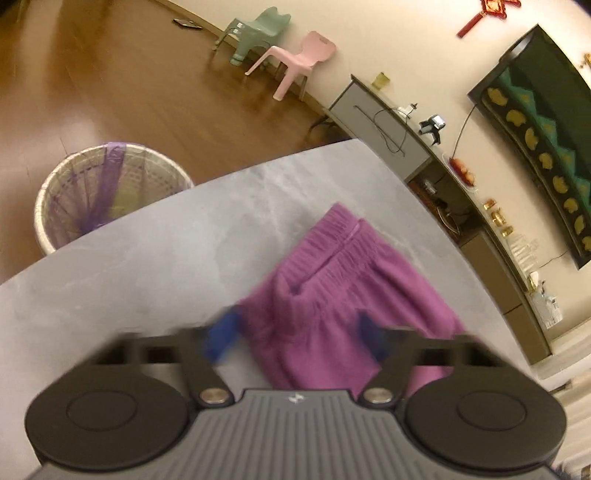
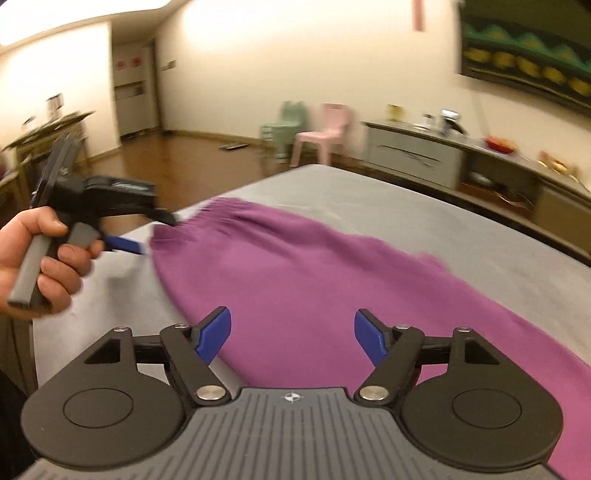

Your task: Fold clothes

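Note:
A purple garment [image 1: 332, 266] with a gathered elastic waistband lies on the grey table [image 1: 147, 258]. In the left wrist view, my left gripper [image 1: 297, 336] hovers over the near part of the waistband end. Its blue fingers [image 1: 221, 338] are blurred and stand apart, with a hump of cloth between them. The right wrist view shows the garment [image 2: 295, 266] stretching from far left to near right. My right gripper [image 2: 291, 332] is open just above its near edge and holds nothing. The left gripper [image 2: 151, 232], carried by a person's hand [image 2: 40, 258], sits at the waistband's left end.
A wicker waste basket [image 1: 110, 192] with a purple liner stands on the wooden floor beyond the table's left edge. A green chair [image 1: 255, 33] and a pink chair [image 1: 299, 62] stand by the far wall. A low cabinet [image 1: 380, 129] runs along the right wall.

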Demonstrator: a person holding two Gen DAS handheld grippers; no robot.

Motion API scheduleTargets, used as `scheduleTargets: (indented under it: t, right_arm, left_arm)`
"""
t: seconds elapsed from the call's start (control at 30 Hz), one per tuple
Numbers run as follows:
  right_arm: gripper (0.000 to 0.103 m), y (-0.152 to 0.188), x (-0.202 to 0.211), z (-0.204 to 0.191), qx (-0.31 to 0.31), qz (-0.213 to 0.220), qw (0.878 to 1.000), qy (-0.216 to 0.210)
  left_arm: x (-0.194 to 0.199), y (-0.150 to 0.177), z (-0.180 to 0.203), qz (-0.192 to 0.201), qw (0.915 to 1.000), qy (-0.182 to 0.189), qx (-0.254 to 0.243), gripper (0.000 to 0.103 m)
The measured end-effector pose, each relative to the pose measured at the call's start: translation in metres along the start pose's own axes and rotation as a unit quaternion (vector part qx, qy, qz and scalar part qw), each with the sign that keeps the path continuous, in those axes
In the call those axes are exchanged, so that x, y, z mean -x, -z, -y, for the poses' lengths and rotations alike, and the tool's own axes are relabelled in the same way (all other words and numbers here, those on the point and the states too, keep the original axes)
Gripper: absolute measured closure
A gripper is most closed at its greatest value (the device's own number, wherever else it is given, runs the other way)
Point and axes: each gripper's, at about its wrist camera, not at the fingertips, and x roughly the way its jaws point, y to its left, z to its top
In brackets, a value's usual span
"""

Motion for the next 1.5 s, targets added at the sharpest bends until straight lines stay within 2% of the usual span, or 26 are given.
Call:
scheduleTargets:
  t: [0.03, 0.07, 0.13, 0.2, 0.27, 0.33, 0.4, 0.53, 0.67, 0.73, 0.77, 0.8, 0.83, 0.9, 0.97, 1.1, 1.23, 1.3, 1.4, 1.5]
  right_arm:
    - [0.027, -0.009, -0.011, -0.008, 0.005, -0.001, 1.000, -0.003]
    - [0.027, -0.017, -0.022, -0.015, 0.006, -0.003, 1.000, -0.005]
    - [0.027, -0.038, -0.043, -0.015, -0.025, -0.008, 1.000, -0.013]
    - [0.027, -0.062, -0.063, -0.005, -0.080, -0.010, 0.997, -0.020]
    - [0.022, -0.084, -0.075, 0.005, -0.123, -0.013, 0.992, -0.031]
    - [0.016, -0.104, -0.095, 0.005, -0.134, -0.031, 0.989, -0.052]
    - [0.013, -0.128, -0.116, -0.006, -0.119, -0.069, 0.987, -0.081]
    - [0.008, -0.167, -0.169, -0.059, -0.019, -0.169, 0.978, -0.120]
    - [0.008, -0.168, -0.220, -0.104, 0.052, -0.269, 0.957, -0.097]
    - [0.018, -0.163, -0.233, -0.114, 0.073, -0.295, 0.949, -0.082]
    - [0.035, -0.160, -0.238, -0.118, 0.083, -0.306, 0.946, -0.074]
    - [0.064, -0.158, -0.239, -0.118, 0.090, -0.308, 0.945, -0.061]
    - [0.075, -0.158, -0.235, -0.114, 0.099, -0.301, 0.947, -0.055]
    - [0.086, -0.161, -0.212, -0.100, 0.094, -0.273, 0.955, -0.064]
    - [0.088, -0.164, -0.179, -0.082, 0.077, -0.234, 0.966, -0.072]
    - [0.088, -0.147, -0.099, -0.022, -0.015, -0.162, 0.984, -0.072]
    - [0.088, -0.117, -0.027, 0.040, -0.110, -0.102, 0.987, -0.061]
    - [0.088, -0.087, -0.004, 0.068, -0.161, -0.088, 0.982, -0.046]
    - [0.088, -0.038, 0.027, 0.110, -0.242, -0.069, 0.967, -0.029]
    - [0.086, 0.011, 0.026, 0.145, -0.305, -0.087, 0.948, -0.016]
  left_arm:
    - [-0.003, 0.000, -0.004, -0.006, 1.0000, 0.005, -0.005, 0.083]
    - [-0.002, -0.001, -0.007, -0.004, 0.9999, 0.011, 0.001, 0.086]
    - [0.001, 0.000, -0.009, 0.008, 0.9997, 0.022, 0.004, 0.087]
    - [0.009, 0.002, -0.004, 0.025, 0.9992, 0.030, -0.003, 0.088]
    - [0.012, 0.006, 0.006, 0.035, 0.9988, 0.030, -0.015, 0.088]
    - [0.017, 0.009, 0.013, 0.050, 0.9980, 0.026, -0.029, 0.088]
    - [0.023, 0.014, 0.024, 0.065, 0.9960, 0.021, -0.057, 0.089]
    - [0.026, 0.029, 0.041, 0.086, 0.9880, 0.004, -0.128, 0.089]
    - [0.025, 0.046, 0.054, 0.108, 0.9750, -0.015, -0.194, 0.089]
    - [0.025, 0.054, 0.060, 0.111, 0.9701, -0.019, -0.215, 0.089]
    - [0.025, 0.058, 0.063, 0.113, 0.9675, -0.021, -0.225, 0.089]
    - [0.025, 0.061, 0.064, 0.114, 0.9660, -0.023, -0.231, 0.089]
    - [0.026, 0.064, 0.066, 0.116, 0.9640, -0.024, -0.238, 0.089]
    - [0.034, 0.069, 0.074, 0.132, 0.9583, -0.019, -0.253, 0.089]
    - [0.049, 0.075, 0.085, 0.153, 0.9520, 0.005, -0.265, 0.089]
    - [0.076, 0.099, 0.115, 0.180, 0.9317, 0.062, -0.310, 0.089]
    - [0.078, 0.139, 0.150, 0.178, 0.9048, 0.091, -0.376, 0.089]
    - [0.076, 0.159, 0.165, 0.170, 0.8913, 0.100, -0.408, 0.089]
    - [0.064, 0.201, 0.187, 0.137, 0.8614, 0.114, -0.475, 0.088]
    - [0.054, 0.236, 0.200, 0.113, 0.8355, 0.109, -0.527, 0.084]
